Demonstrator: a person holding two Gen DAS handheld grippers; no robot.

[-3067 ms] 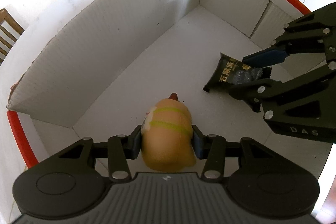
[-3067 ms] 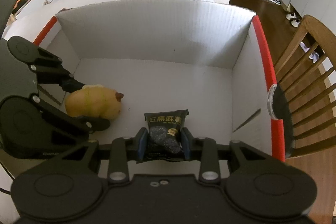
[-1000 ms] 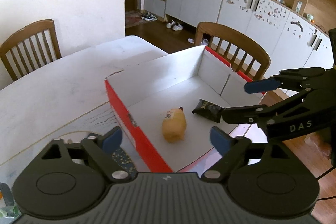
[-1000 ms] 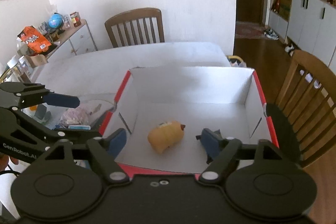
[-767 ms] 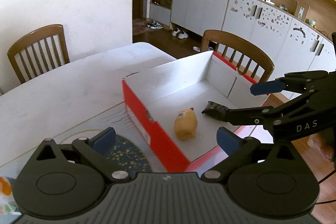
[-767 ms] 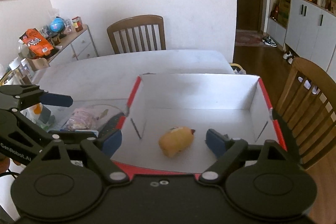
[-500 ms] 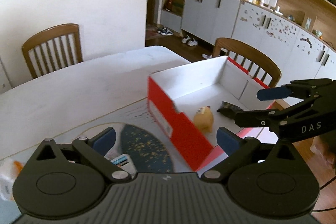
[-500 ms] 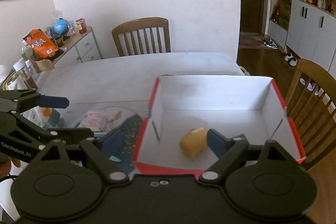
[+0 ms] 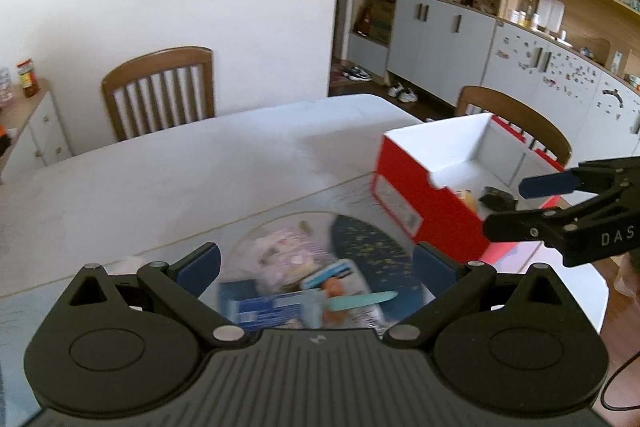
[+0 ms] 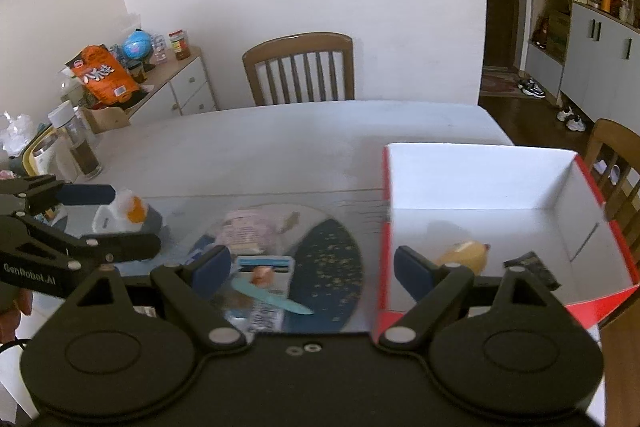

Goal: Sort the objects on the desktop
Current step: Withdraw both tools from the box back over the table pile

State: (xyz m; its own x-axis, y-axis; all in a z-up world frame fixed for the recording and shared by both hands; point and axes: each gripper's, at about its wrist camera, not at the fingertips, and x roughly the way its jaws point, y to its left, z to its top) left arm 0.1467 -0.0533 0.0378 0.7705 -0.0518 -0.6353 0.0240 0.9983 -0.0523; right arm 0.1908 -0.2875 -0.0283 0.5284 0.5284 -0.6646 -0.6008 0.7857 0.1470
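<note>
A red-and-white box [image 9: 428,203] [image 10: 480,183] stands on the table's right side. Inside lie a yellow bun-shaped toy [image 10: 464,254] and a black snack packet [image 10: 532,267] [image 9: 498,201]. A pile of small items lies left of the box: a pink packet [image 10: 244,229] [image 9: 286,253], a blue-and-white pack [image 9: 268,303] [image 10: 264,269] and a teal stick [image 9: 362,299] [image 10: 272,297]. My left gripper [image 9: 316,263] [image 10: 102,217] is open and empty above the pile. My right gripper [image 10: 312,267] [image 9: 516,205] is open and empty, over the box's left wall.
A dark speckled oval mat [image 10: 324,275] [image 9: 370,247] lies between pile and box. A white-and-orange object [image 10: 128,213] sits at the left. Wooden chairs [image 10: 300,67] [image 9: 160,87] stand behind the white table [image 10: 280,135]. A side cabinet [image 10: 160,87] with jars and bags is far left.
Both grippers let go of the toy and the snack packet in the box, opened, rose out and swung left. The pile on the table has come into view beneath them.
</note>
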